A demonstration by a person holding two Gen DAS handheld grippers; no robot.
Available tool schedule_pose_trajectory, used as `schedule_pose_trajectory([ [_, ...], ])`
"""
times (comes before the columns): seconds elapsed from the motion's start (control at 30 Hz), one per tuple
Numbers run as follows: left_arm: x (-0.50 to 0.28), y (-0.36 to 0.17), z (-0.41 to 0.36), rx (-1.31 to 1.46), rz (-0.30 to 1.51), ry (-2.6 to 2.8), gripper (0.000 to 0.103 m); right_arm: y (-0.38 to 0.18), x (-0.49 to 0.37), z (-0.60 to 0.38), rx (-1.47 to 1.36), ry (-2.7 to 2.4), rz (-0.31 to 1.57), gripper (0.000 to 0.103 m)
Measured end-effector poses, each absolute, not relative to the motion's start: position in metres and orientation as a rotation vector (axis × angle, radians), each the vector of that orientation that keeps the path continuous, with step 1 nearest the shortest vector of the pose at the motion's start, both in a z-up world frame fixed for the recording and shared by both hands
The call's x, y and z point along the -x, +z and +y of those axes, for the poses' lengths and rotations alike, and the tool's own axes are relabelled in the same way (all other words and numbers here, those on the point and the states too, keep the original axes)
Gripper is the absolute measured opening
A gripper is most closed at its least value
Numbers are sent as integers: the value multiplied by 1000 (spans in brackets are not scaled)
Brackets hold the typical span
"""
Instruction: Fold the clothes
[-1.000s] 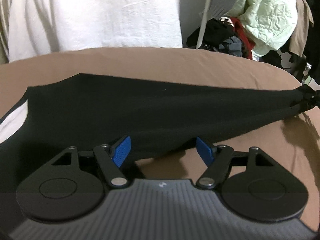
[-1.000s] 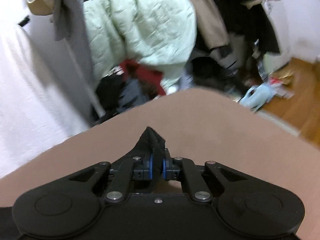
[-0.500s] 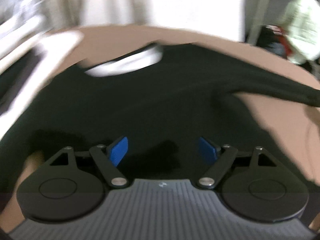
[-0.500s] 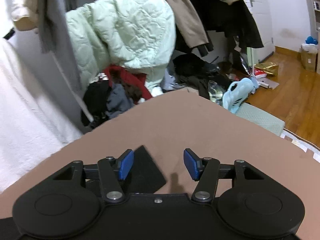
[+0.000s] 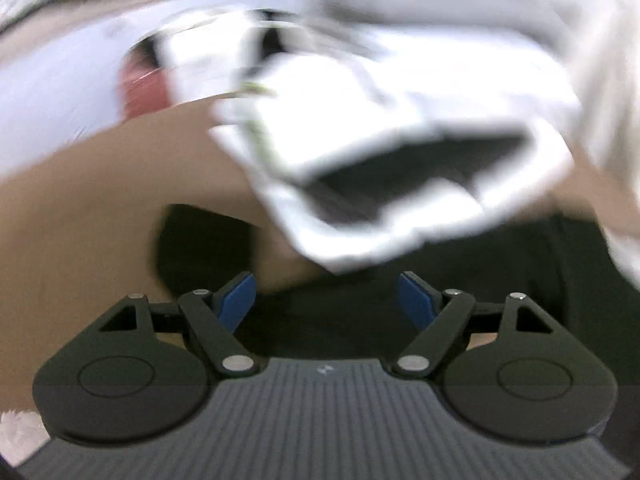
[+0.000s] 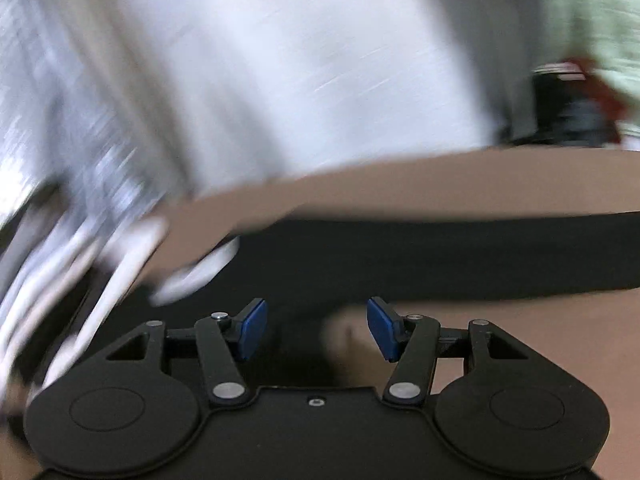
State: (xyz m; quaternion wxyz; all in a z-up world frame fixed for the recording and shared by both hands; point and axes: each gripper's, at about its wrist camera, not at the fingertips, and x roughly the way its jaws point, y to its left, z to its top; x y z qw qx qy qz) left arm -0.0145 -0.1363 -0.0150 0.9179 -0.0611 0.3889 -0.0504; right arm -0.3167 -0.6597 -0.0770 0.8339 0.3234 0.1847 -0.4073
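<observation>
A black garment (image 6: 420, 256) lies spread on the brown surface (image 6: 500, 332), one long part reaching to the right edge of the right wrist view. My right gripper (image 6: 317, 328) hovers over its near edge, open, with nothing between the blue pads. In the left wrist view, my left gripper (image 5: 327, 300) is also open and empty above another part of the black garment (image 5: 500, 264). Both views are smeared by motion.
A blurred heap of white clothes with a dark piece in it (image 5: 380, 160) sits just beyond the left gripper. White cloth (image 6: 280, 80) fills the back of the right wrist view. A pile of mixed clothes (image 6: 580, 112) lies at the far right.
My right gripper has opened and let go of the black garment's end, then swung left over the garment. My left gripper stayed open and swept round to face the white heap.
</observation>
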Motion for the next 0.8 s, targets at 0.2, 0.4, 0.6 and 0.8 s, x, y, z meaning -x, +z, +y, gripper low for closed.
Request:
schedule_pose_trajectory([
  [0.2,-67,-22,-76,191,1010,-31,83,-89,263,-616,-814,-618,380,61],
  [0.4,-73,-69,-47,284,1125,-1,83,-106,244,-584,-826,-644,393,61],
  [0.6,-82,-80,-76,129,1037,-48,55,-113,220,-568,-822,-625,428,61],
  [0.8,-57,-27,-63,179,713,-10,6,-113,195,-545,-741,-558,494,61],
])
